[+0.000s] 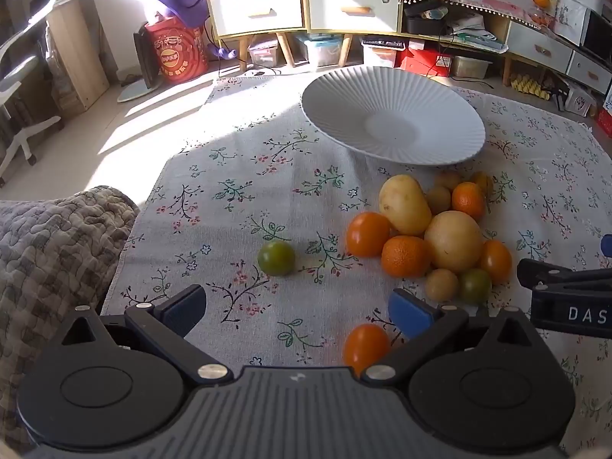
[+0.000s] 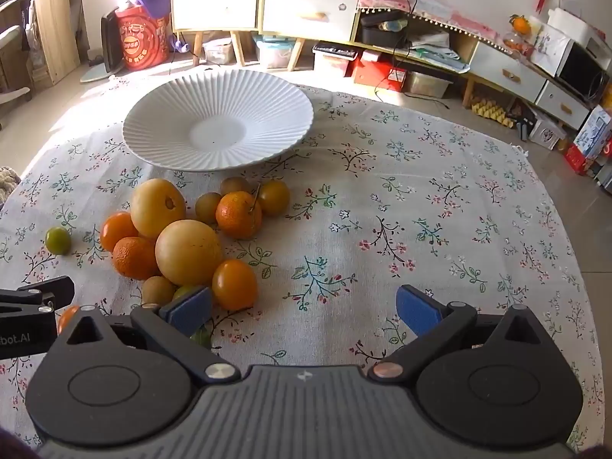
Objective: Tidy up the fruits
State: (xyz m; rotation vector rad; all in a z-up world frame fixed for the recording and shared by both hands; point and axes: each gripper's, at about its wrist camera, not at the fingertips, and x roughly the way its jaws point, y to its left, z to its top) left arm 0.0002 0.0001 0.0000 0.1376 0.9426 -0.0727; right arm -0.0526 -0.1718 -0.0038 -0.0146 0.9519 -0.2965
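Right wrist: bare cloth [image 2: 440, 199] beside fruit pile [image 2: 187, 237] (plate [image 2: 218, 88] behind).

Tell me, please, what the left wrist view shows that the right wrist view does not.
Only the left wrist view: the whole orange tomato beside its blue fingers, and a quilted blanket.
Only the right wrist view: bare floral cloth right of the pile.
Both: the empty white plate, the fruit pile, the lone green tomato.

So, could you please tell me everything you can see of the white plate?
The plate is wide, round and shallow, matte white like ceramic, with fine ribs fanning from a smooth flat centre to a finely scalloped rim. It is empty and lies upright on the floral cloth, beyond the fruit pile. No fruit or gripper touches it.
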